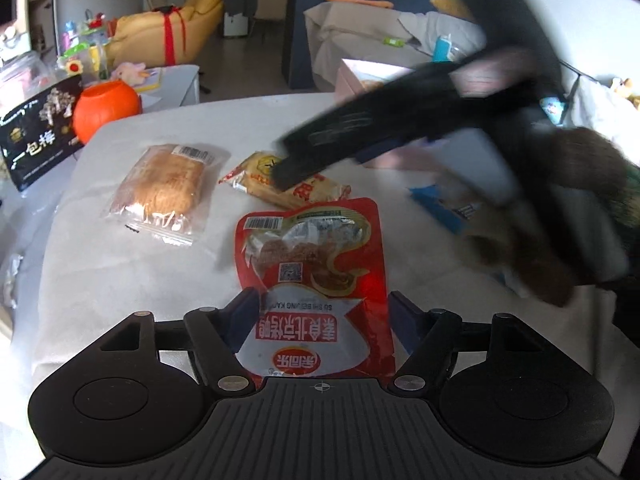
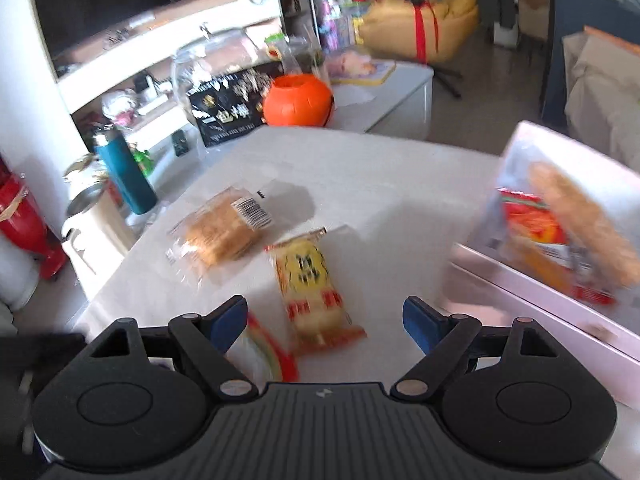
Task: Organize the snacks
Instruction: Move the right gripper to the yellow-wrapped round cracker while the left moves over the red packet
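Note:
A red snack pouch lies on the white table between the fingers of my left gripper, which is open around its near end. A yellow snack pack and a clear-wrapped biscuit pack lie farther on. My right gripper shows blurred above the yellow pack. In the right wrist view my right gripper is open and empty, just above the yellow pack; the biscuit pack lies to the left. A white box at right holds several snacks.
An orange pumpkin bucket, a black snack bag and a teal bottle stand beyond the table's far left edge. A blue packet lies at right in the left wrist view. The table is white.

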Action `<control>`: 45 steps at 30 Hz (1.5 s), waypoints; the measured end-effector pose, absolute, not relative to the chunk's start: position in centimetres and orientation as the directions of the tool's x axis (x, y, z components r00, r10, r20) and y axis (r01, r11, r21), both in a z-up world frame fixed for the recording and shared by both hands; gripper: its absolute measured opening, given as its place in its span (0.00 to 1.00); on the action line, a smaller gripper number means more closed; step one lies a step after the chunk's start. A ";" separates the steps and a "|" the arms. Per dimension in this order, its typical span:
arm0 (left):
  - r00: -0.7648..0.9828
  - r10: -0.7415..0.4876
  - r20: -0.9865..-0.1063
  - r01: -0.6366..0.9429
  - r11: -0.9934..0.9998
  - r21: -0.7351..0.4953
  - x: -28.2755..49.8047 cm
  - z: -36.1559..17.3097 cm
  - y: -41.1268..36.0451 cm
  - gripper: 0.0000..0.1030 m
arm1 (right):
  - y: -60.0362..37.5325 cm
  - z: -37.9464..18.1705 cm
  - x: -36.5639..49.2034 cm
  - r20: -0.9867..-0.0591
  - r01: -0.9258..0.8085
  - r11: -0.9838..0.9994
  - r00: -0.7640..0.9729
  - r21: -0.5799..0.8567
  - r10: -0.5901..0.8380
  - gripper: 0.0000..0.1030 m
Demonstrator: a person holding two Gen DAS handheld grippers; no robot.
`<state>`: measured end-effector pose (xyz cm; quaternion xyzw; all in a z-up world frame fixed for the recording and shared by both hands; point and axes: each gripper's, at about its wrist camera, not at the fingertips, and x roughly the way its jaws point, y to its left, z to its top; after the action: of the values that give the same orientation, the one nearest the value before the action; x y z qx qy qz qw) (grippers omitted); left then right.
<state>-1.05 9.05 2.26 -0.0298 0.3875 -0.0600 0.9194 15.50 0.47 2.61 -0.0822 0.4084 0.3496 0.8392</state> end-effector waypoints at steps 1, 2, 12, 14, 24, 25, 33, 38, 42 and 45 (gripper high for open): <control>0.692 -0.129 -0.711 0.084 0.992 -0.099 -1.0 2.2 9.0 0.76 | 1.4 1.9 16.1 -0.759 -0.650 0.745 0.407 0.151 0.509 0.81; 0.691 -0.128 -0.711 0.080 0.992 -0.101 -0.9 2.1 9.0 0.76 | 2.0 1.3 16.3 -0.774 -0.654 0.742 0.390 0.148 0.498 0.75; 0.672 -0.105 -0.733 0.036 0.993 -0.109 0.0 1.1 9.0 0.86 | -5.4 3.2 12.0 -0.747 -0.659 0.751 0.474 0.049 0.465 0.33; 0.673 -0.106 -0.732 0.029 0.993 -0.117 0.2 1.2 8.6 0.86 | -8.0 3.4 11.3 -0.740 -0.635 0.770 0.483 0.072 0.468 0.33; 0.660 -0.181 -0.730 0.113 0.983 -0.141 1.8 1.3 5.6 0.86 | -16.8 2.0 7.2 -0.689 -0.486 0.872 0.615 0.052 0.384 0.34; 0.659 -0.184 -0.730 0.118 0.983 -0.142 1.9 1.3 5.4 0.86 | -17.3 1.8 7.0 -0.688 -0.479 0.875 0.614 0.065 0.388 0.36; 0.688 -0.201 -0.697 0.122 0.979 -0.163 1.4 2.1 5.8 0.65 | -17.8 -0.1 6.8 -0.677 -0.426 0.902 0.645 0.067 0.355 0.76; 0.650 -0.175 -0.740 0.135 0.984 -0.115 1.4 1.5 5.6 0.65 | -18.9 -1.4 7.3 -0.657 -0.374 0.912 0.648 0.166 0.386 0.87; 0.637 -0.173 -0.751 0.147 0.984 -0.102 2.0 0.9 5.2 0.77 | -19.3 -1.6 7.3 -0.643 -0.371 0.908 0.650 0.196 0.405 0.89; 0.625 -0.162 -0.763 0.162 0.984 -0.076 2.7 0.9 4.5 0.80 | -19.0 -1.7 7.2 -0.641 -0.377 0.908 0.655 0.182 0.400 0.90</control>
<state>2.66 4.54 0.86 0.0001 0.4235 -0.0900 0.9014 7.15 -19.01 -1.67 0.0161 0.3563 0.2136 0.9095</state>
